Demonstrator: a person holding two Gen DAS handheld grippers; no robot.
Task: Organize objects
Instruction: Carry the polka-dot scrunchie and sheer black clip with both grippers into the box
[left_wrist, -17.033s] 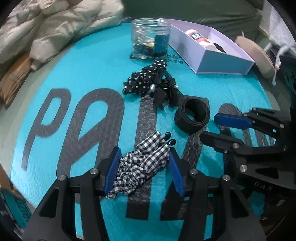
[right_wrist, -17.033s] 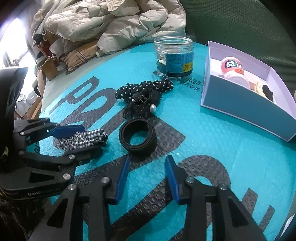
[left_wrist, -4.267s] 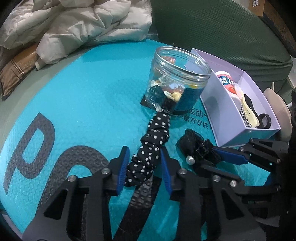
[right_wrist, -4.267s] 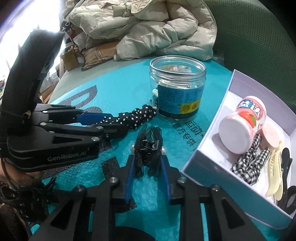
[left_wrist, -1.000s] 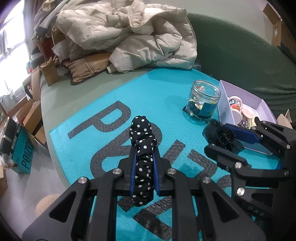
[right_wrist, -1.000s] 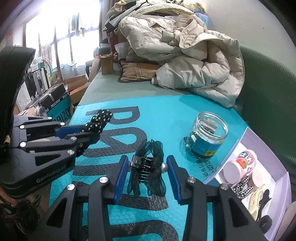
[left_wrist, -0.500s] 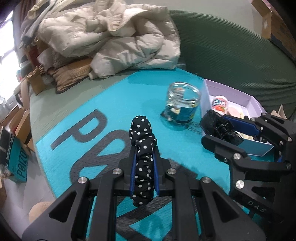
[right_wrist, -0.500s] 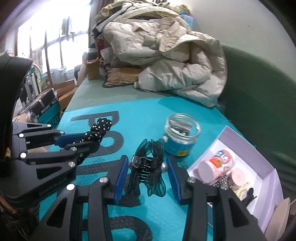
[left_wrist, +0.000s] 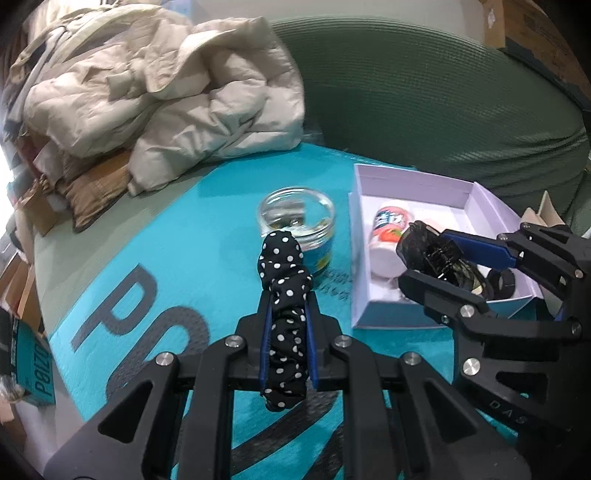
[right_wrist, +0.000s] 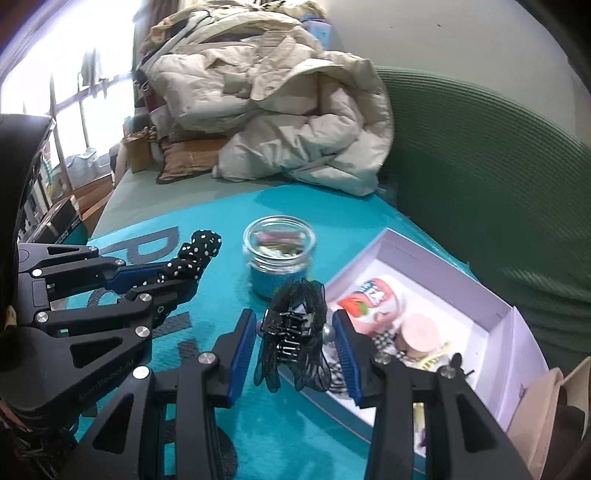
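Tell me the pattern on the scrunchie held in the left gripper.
Black with white polka dots; the scrunchie shows best in the left wrist view, clamped in the left gripper.

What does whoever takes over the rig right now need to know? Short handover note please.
Left claw: shut on the polka-dot scrunchie, held above the teal mat.
Right claw: shut on the black mesh hair clip, at the near edge of the lavender box.
Done: bottle, checked scrunchie and other hair pieces lie in the box.
Left: drop both held items in the box.

Readable: "DAS" on the right tool (left_wrist: 430, 254) — perhaps "POIZON" on a teal box (left_wrist: 35, 369).
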